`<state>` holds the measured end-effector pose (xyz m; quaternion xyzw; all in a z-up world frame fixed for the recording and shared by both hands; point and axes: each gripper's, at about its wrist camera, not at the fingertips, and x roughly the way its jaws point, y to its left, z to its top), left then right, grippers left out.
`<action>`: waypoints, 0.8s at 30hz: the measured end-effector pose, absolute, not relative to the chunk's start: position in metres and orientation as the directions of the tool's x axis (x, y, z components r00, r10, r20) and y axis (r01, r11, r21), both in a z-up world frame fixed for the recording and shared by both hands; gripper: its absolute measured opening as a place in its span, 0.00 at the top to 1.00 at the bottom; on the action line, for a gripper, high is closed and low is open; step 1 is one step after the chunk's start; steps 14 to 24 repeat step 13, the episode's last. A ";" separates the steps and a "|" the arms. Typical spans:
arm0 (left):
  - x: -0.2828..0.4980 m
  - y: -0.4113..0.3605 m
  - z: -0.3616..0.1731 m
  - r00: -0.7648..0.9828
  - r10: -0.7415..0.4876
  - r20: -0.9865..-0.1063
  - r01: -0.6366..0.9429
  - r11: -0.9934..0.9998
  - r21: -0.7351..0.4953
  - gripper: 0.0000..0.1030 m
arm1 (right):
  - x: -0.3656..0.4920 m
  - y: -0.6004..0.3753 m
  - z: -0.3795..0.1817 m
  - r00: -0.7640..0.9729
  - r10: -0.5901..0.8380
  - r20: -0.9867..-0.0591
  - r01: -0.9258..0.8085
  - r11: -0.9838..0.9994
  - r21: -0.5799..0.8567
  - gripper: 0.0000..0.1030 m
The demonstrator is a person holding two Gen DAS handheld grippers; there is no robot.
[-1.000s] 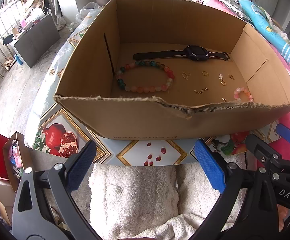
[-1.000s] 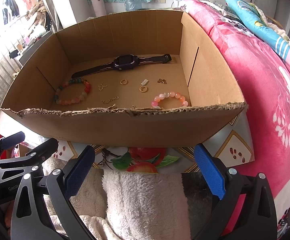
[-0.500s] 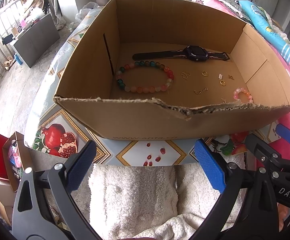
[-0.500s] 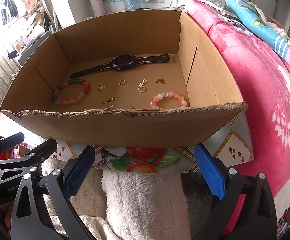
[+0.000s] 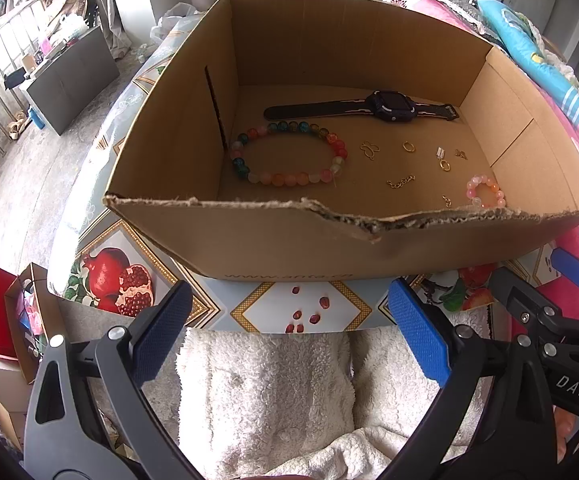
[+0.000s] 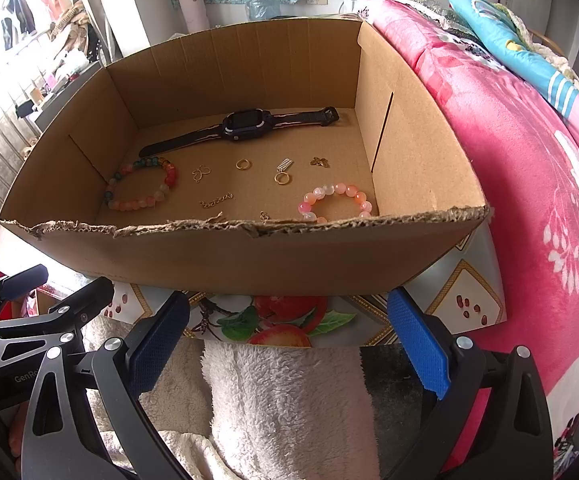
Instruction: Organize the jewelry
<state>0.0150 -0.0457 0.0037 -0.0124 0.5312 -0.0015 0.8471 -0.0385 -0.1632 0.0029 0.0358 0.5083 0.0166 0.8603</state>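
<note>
Bedroom table w/ fruit-print cover carries cardboard box (image 5: 289, 248); watch (image 5: 389, 106), 2 bead bracelets (image 5: 289, 156), small gold bits lie inside. Nothing's shifted since 1 s ago. Left gripper (image 5: 289, 336) & right gripper (image 6: 289, 336) fingers apart, empty, short of box.

One watch (image 5: 389, 106), two bead bracelets (image 5: 289, 156) (image 6: 335, 202), two gold rings (image 6: 243, 164) (image 6: 281, 178), one box (image 5: 289, 248).

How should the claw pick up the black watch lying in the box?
Grip the watch by its chunky square body, coming straight down from above, fingers closing across its width. It lies flat near the back wall of the cardboard box, and the strap looks too thin to catch; the body likely stands taller.
</note>
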 end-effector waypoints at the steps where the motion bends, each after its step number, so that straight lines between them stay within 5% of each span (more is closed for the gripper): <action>1: 0.015 -0.046 0.004 0.436 -0.016 -0.900 -0.010 1.000 -0.023 0.08 | -0.039 -0.163 0.003 0.482 0.065 -0.873 0.008 0.997 0.079 0.06; 24: 0.016 -0.046 0.003 0.434 -0.016 -0.901 -0.011 1.000 -0.023 0.08 | -0.039 -0.164 0.003 0.482 0.064 -0.874 0.007 0.997 0.077 0.06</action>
